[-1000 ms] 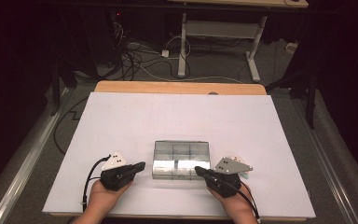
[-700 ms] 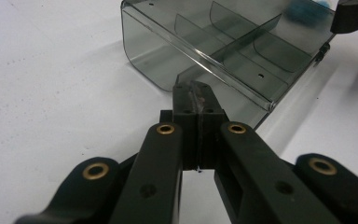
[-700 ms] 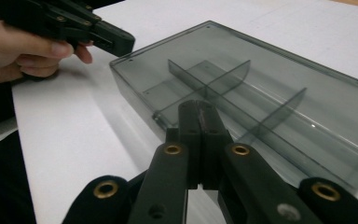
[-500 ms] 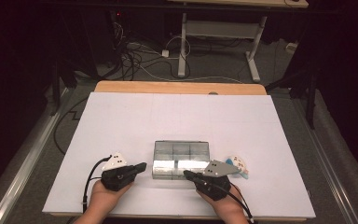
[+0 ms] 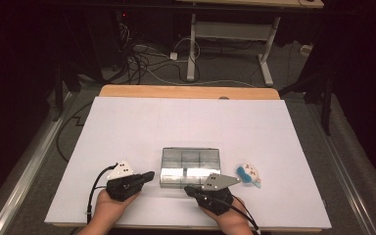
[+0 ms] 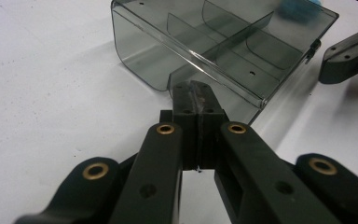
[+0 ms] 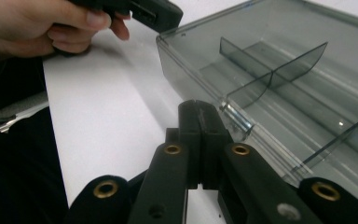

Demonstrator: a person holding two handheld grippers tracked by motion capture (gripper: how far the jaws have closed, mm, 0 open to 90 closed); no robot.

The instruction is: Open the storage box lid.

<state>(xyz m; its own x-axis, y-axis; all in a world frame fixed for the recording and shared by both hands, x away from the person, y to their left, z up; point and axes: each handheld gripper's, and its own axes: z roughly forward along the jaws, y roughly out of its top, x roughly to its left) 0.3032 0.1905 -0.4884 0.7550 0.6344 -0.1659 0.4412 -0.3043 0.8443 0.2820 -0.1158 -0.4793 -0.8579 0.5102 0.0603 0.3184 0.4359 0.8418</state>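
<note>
Box (image 5: 190, 167) sat closed near the surface's (image 5: 176, 122) front edge — left gripper (image 5: 149, 175) and right gripper (image 5: 188, 188) both shut and empty, tips at its front corners.

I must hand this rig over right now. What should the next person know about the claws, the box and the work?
Left claw: shut, empty, tips at the near left edge of the box.
Right claw: shut, empty, tips at the near right edge, beside a metal pin.
Box: clear, with dividers, lid closed, on the white table; its compartments look empty.
Toy: small, blue and white, lies on the table right of the box.
Done: both claws are in place at the box.
Left: probably open the lid and put the toy inside.
</note>
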